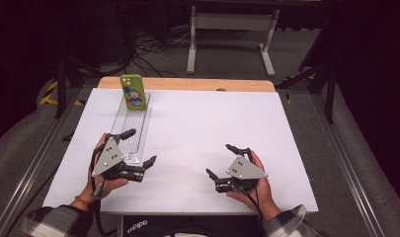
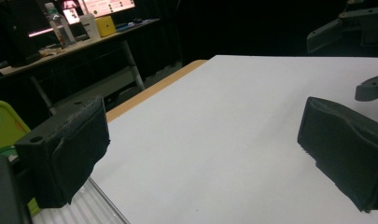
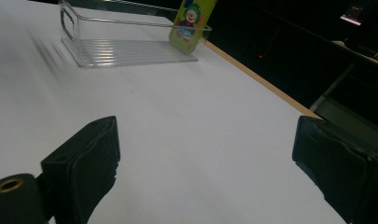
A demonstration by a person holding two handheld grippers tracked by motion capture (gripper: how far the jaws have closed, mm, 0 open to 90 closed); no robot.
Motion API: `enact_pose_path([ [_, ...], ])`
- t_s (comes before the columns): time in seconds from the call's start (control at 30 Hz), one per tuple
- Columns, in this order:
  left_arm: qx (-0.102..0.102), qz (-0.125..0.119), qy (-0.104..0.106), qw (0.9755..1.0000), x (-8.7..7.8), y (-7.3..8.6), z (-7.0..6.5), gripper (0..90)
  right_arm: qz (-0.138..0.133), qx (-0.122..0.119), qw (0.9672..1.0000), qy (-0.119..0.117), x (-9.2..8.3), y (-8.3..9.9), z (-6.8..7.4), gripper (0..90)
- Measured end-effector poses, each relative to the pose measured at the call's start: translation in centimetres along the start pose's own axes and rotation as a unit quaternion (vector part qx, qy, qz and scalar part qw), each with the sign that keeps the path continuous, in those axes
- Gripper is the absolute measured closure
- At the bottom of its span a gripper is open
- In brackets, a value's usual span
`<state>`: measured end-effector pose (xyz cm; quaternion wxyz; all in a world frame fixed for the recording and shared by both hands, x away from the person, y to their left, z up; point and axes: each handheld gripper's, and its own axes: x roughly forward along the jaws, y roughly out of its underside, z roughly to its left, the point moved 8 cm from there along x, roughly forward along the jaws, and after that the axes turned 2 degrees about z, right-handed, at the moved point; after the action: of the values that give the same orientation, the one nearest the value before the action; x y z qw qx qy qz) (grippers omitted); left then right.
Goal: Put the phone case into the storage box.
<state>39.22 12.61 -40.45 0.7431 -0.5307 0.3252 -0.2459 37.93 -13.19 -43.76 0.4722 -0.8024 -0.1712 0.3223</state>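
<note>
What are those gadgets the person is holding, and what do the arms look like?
Each hand holds a black two-jaw tool: the left gripper and right gripper. Each has a grey three-cornered plate on top, dotted with small holes, thick black padded jaws and a trailing black cable. The sleeves are plaid, and an orange band circles the left wrist.

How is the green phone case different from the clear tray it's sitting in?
The phone case is bright green with a clown picture, while the tray is clear, with a ribbed floor. The phone case stands nearly upright, leaning at the tray's far end; the tray lies flat and long on the white table. The phone case is much shorter than the tray. Both sit at the table's far left, untouched by either gripper.
</note>
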Motion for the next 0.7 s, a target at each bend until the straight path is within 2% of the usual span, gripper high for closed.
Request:
enact_pose_path([
  [0.03, -0.003, 0.001, 0.004, 1.0000, 0.0, 0.1, -0.2, 2.8, 0.000, -0.001, 1.0000, 0.000, 0.0, 0.0, 0.0, 8.2],
  [0.07, 0.004, 0.002, 0.003, 1.0000, 0.0, 0.2, -0.1, 2.8, 0.000, -0.001, 1.0000, -0.001, 0.0, 0.0, 0.0, 8.1],
  [0.13, -0.005, 0.003, 0.007, 1.0000, -0.1, 0.5, -0.5, 2.8, 0.000, -0.002, 1.0000, -0.001, 0.0, -0.1, 0.1, 7.7],
  [0.17, 0.001, 0.005, 0.008, 1.0000, -0.2, 0.6, -0.5, 2.8, -0.001, -0.002, 1.0000, -0.002, 0.0, -0.1, 0.1, 7.5],
  [0.27, 0.003, 0.005, 0.000, 1.0000, -0.3, 1.0, -0.6, 3.4, -0.004, -0.003, 1.0000, -0.003, 0.0, -0.2, 0.2, 6.9],
  [0.4, -0.003, 0.015, 0.008, 0.9999, -0.4, 1.9, -1.1, 3.3, -0.004, -0.005, 0.9999, -0.008, 0.2, -0.3, 0.5, 7.3],
  [0.5, -0.006, 0.027, 0.010, 0.9996, -0.3, 2.6, -1.6, 3.4, 0.000, -0.010, 0.9999, -0.009, 0.2, -0.1, 0.7, 7.2],
  [0.53, 0.003, 0.034, 0.009, 0.9994, -0.2, 2.9, -1.6, 3.5, 0.001, -0.010, 0.9999, -0.010, 0.2, -0.1, 0.7, 7.1],
  [0.7, 0.002, 0.051, 0.013, 0.9986, -0.2, 4.0, -2.0, 4.1, -0.004, -0.006, 0.9999, -0.009, 0.1, -0.1, 0.5, 6.6],
])
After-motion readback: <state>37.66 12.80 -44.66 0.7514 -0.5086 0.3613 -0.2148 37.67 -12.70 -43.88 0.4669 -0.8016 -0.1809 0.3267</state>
